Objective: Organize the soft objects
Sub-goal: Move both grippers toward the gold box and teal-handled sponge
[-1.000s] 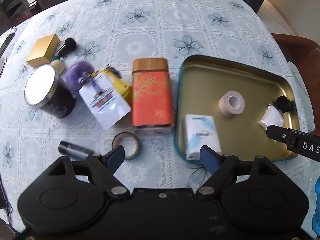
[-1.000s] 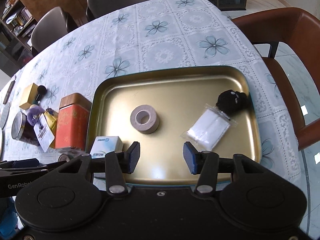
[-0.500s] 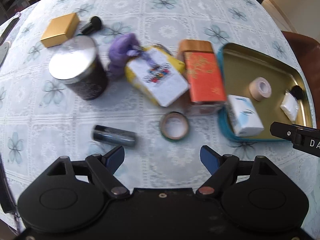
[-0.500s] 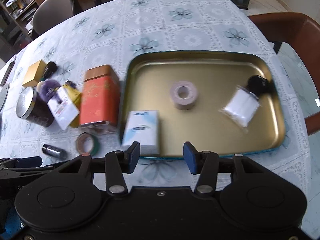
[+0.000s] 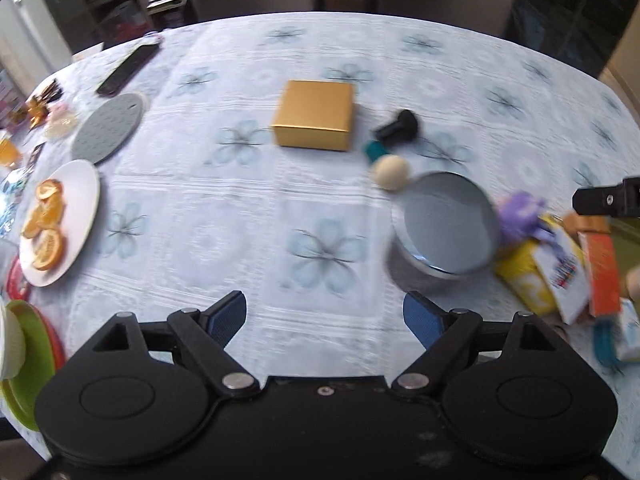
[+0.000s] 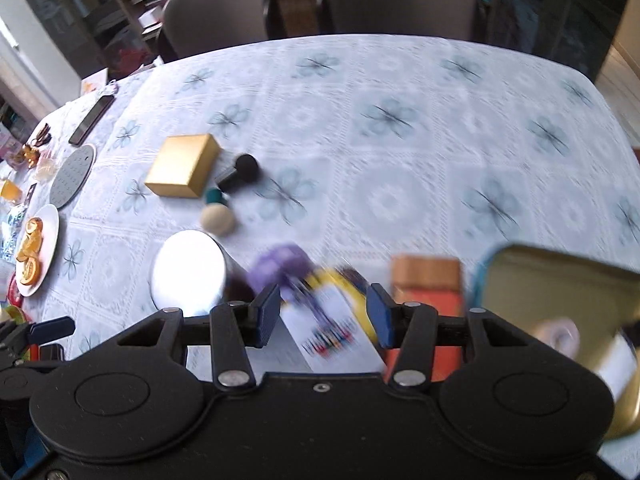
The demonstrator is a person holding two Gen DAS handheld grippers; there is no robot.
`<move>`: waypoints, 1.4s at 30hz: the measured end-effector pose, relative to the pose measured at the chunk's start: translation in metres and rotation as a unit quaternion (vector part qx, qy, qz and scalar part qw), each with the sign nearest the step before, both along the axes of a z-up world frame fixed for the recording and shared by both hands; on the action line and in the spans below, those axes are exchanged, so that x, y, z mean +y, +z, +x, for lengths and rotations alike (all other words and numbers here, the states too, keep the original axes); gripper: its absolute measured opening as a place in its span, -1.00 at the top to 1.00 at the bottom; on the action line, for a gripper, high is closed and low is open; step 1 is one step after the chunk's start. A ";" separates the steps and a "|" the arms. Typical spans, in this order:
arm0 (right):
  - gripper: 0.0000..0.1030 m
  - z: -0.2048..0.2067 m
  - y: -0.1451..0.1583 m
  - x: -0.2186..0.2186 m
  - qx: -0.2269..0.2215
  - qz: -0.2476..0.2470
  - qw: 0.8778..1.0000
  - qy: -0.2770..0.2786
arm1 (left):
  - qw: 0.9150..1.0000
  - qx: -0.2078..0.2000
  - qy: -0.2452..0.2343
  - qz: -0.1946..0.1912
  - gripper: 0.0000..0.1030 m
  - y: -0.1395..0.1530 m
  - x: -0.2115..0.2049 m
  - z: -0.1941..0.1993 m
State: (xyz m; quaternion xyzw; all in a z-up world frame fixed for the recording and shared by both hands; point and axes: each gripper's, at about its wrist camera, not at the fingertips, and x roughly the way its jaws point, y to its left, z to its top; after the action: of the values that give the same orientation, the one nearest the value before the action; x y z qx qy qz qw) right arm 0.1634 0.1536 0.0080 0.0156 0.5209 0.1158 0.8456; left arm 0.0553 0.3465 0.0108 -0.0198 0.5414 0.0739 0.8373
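The left gripper (image 5: pixel 324 316) hangs over bare desk (image 5: pixel 248 220), its jaws spread, having just been opening, with nothing between them. The right gripper (image 6: pixel 323 316) has jaws apart, also empty; the purple fluffy toy (image 6: pixel 280 266), blurred, seems to lie just beyond them.

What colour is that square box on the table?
The square box is gold. It shows best in the left wrist view, lying flat on the flowered tablecloth.

Left tool (image 5: pixel 324 318) gapes (just widening); right tool (image 6: pixel 323 316) open, empty.
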 end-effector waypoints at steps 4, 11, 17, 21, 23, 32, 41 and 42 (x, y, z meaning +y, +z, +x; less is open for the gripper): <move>0.03 0.039 -0.014 0.040 0.009 -0.005 1.000 0.025 | 0.999 0.013 0.040 -0.002 -0.65 -0.011 0.045 0.002; 0.03 0.099 -0.045 0.109 -0.003 -0.039 0.996 0.084 | 0.995 0.045 0.093 -0.006 -0.65 -0.035 0.097 -0.007; 0.03 0.133 -0.073 0.145 0.012 -0.076 0.988 0.132 | 0.990 0.060 0.127 -0.014 -0.65 -0.047 0.120 -0.018; -0.08 0.139 -0.082 0.154 0.000 -0.108 0.984 0.144 | 0.989 0.064 0.135 -0.018 -0.65 -0.051 0.126 -0.016; -0.09 0.139 -0.083 0.156 -0.002 -0.118 0.981 0.157 | 0.989 0.063 0.132 -0.015 -0.65 -0.052 0.125 -0.008; -0.09 0.153 -0.092 0.146 0.006 -0.140 0.976 0.164 | 0.996 0.050 0.077 -0.020 -0.65 -0.051 0.103 0.037; 0.26 0.169 -0.098 0.105 0.040 -0.069 0.990 0.117 | 0.999 0.034 0.020 -0.034 -0.66 -0.048 0.068 0.094; 0.27 0.171 -0.098 0.099 0.049 -0.058 0.991 0.106 | 0.998 0.036 0.017 -0.039 -0.66 -0.049 0.064 0.102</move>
State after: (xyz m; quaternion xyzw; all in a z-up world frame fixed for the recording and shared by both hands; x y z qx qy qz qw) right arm 0.3339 0.2521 -0.0904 -0.0826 0.5665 0.1736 0.8013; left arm 0.1570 0.4101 -0.0382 -0.0593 0.5729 0.0672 0.8147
